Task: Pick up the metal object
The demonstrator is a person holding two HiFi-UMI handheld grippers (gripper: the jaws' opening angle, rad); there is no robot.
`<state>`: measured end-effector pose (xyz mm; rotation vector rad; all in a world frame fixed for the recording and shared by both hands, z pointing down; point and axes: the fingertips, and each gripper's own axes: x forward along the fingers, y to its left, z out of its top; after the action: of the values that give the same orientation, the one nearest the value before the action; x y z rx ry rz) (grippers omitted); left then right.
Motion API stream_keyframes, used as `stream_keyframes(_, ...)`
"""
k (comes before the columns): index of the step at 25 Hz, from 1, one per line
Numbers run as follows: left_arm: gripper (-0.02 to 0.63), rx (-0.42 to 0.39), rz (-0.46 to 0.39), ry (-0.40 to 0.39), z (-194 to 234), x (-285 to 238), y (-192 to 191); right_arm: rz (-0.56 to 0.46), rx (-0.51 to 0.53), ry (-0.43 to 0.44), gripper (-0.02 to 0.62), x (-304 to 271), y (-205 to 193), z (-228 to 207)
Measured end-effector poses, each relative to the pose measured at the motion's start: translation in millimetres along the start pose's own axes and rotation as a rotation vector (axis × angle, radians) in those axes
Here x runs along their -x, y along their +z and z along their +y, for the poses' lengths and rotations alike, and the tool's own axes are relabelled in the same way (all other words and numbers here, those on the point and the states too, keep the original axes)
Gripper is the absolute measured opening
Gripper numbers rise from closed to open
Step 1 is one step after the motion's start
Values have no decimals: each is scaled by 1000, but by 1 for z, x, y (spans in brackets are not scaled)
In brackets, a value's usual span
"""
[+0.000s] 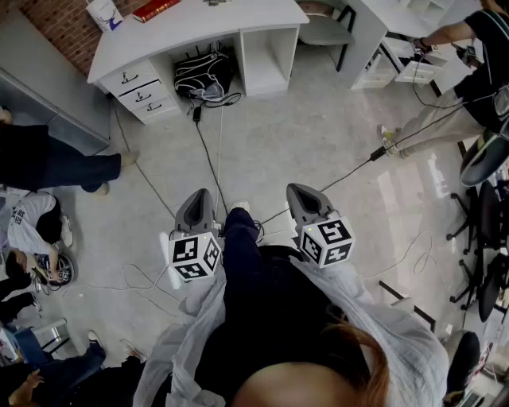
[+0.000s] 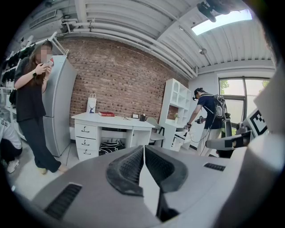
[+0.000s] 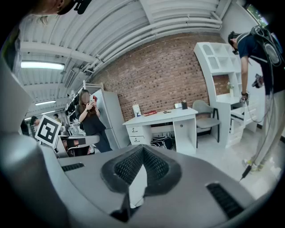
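Metal object maybe on desk (image 1: 199,28); floor (image 1: 310,143) open.

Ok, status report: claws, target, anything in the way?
Left claw shut, empty. Right claw shut, empty. Metal object not in sight. White desk ahead, cables on floor between.

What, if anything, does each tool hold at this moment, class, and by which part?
Nothing is held: the left tool and the right tool each have jaws shut together with nothing between them.

Desk (image 1: 215,24) back edge off-frame at top; tiny desktop items (image 2: 141,118) unidentifiable; bystander (image 1: 445,119) half off-frame, rt.
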<state>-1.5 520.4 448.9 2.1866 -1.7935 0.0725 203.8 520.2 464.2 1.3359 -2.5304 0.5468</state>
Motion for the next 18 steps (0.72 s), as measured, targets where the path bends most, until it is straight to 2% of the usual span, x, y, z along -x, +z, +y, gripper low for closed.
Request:
stream_keyframes(11,26,-21,-18,-52,-40,17,-2,-71,-19,-66,6,29,5,-17)
stream_keyframes(18,26,-26,-7,-57,-49,13,-6,-69,10,-63,6,24,8,-21)
